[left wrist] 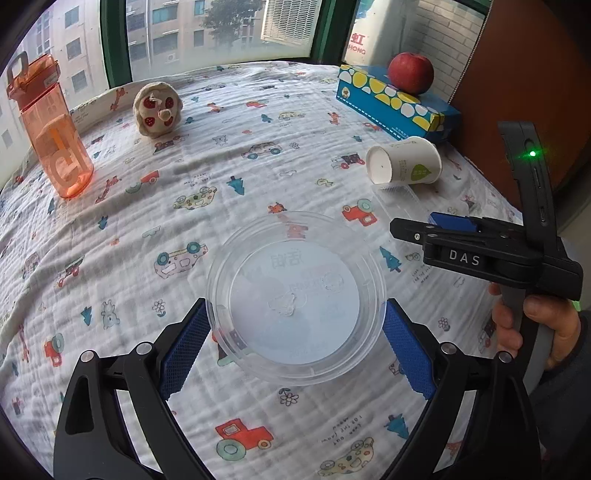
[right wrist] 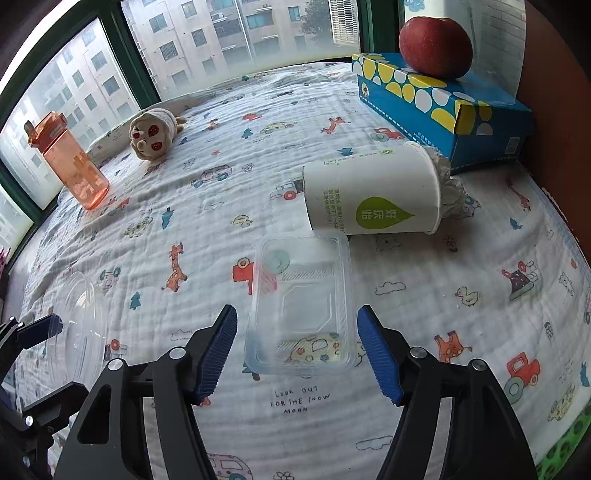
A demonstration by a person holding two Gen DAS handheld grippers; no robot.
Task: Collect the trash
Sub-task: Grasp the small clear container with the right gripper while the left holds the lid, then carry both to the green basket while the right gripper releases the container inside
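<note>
We have the round bowl (left wrist: 295,299) between the left hand-held gripper (left wrist: 295,354) pads, touching, likely gripped. Right hand-held gripper (right wrist: 297,350) hangs spread around the rectangular tray (right wrist: 301,306), not gripping; paper cup (right wrist: 373,192) lies just beyond it, uncollected.

A white quilted cloth (left wrist: 258,192) printed with cartoon cars, tractors, trees and giraffes covers the whole surface up to the window (right wrist: 229,40). The window has dark green frames (left wrist: 114,44) and looks out on pale apartment blocks (right wrist: 192,33) in hazy daylight, with a tree (left wrist: 229,18) between them. At the right stands a white brick wall (left wrist: 450,48), and beside it a reddish-brown panel (left wrist: 535,74). Soft, even daylight falls across the cloth, casting faint shadows.
</note>
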